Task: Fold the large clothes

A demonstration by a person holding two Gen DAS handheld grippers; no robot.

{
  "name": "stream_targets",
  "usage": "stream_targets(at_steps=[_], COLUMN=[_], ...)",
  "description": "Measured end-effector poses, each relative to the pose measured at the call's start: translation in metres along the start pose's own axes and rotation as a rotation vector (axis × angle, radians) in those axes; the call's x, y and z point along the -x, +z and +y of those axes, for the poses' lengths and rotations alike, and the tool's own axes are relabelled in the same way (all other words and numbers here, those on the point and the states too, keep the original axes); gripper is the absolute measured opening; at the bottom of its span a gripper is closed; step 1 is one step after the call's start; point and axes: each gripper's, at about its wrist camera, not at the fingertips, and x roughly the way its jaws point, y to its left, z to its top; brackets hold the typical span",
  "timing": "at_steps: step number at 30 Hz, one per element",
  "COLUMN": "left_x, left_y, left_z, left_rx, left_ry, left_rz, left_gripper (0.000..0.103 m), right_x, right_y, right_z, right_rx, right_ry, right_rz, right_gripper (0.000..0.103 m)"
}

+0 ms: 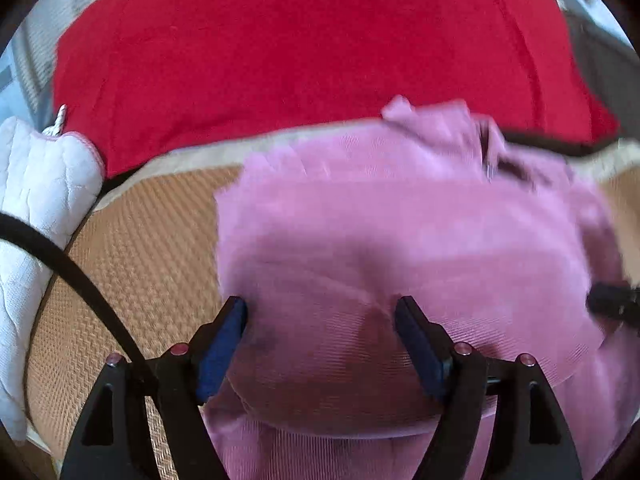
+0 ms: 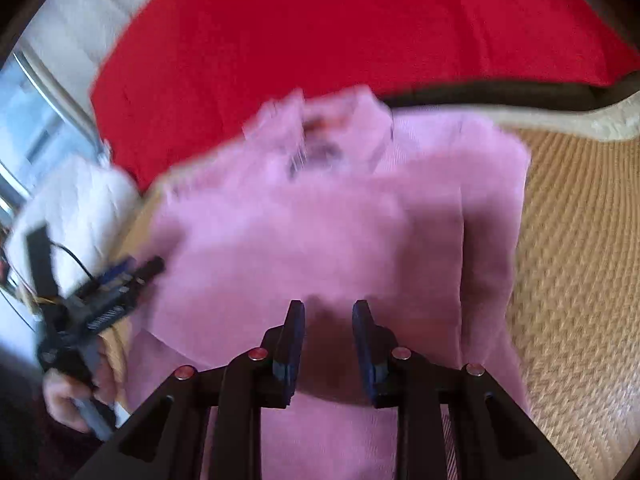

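A pink ribbed garment (image 1: 400,220) lies partly folded on a tan woven mat (image 1: 152,240), its collar towards the far edge. My left gripper (image 1: 320,304) hovers over the garment's near left part, jaws wide open, with nothing pinched between the blue pads. In the right wrist view the same garment (image 2: 320,220) fills the middle, blurred. My right gripper (image 2: 328,306) stands over its near part with a narrow gap between the pads and no fabric caught in them. The left gripper (image 2: 136,276) shows at the left there, held by a hand (image 2: 68,400).
A big red cloth (image 1: 300,48) covers the surface beyond the mat (image 2: 580,240). A white quilted cushion (image 1: 36,184) sits at the left edge, with a black cable (image 1: 72,268) curving across it. The right gripper's tip (image 1: 612,304) pokes in from the right.
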Motion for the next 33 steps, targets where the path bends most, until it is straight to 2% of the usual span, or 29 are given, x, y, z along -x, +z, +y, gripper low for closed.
stream_targets(at_steps=[3, 6, 8, 11, 14, 22, 26, 29, 33], left_x=[0.002, 0.019, 0.038, 0.073, 0.098, 0.175, 0.212, 0.241, 0.270], left_y=[0.002, 0.001, 0.001, -0.006, -0.020, -0.041, -0.044, -0.046, -0.050], left_z=[0.002, 0.011, 0.013, 0.012, 0.012, -0.010, -0.018, -0.020, -0.021], left_rx=[-0.012, 0.043, 0.068, 0.076, 0.082, 0.051, 0.027, 0.020, 0.017], left_ry=[0.005, -0.021, -0.029, -0.001, 0.015, 0.002, 0.027, 0.028, 0.025], left_rz=[-0.010, -0.053, -0.095, -0.192, -0.266, -0.377, -0.459, -0.518, -0.570], left_gripper=[0.080, 0.080, 0.080, 0.081, 0.087, 0.088, 0.089, 0.095, 0.096], right_x=[0.005, 0.018, 0.033, 0.051, 0.071, 0.145, 0.179, 0.208, 0.241], right_y=[-0.005, -0.001, -0.001, -0.005, -0.016, -0.049, -0.060, -0.067, -0.078], right_z=[0.003, 0.002, 0.009, 0.027, 0.043, 0.083, 0.101, 0.113, 0.127], right_rx=[0.036, 0.007, 0.036, 0.105, 0.147, 0.228, 0.244, 0.246, 0.253], right_ry=[-0.007, -0.020, -0.093, -0.217, -0.320, -0.522, -0.564, -0.561, -0.539], right_rz=[-0.013, -0.051, -0.104, -0.182, -0.254, -0.428, -0.503, -0.552, -0.618], right_gripper=[0.028, 0.027, 0.027, 0.027, 0.027, 0.027, 0.028, 0.028, 0.028])
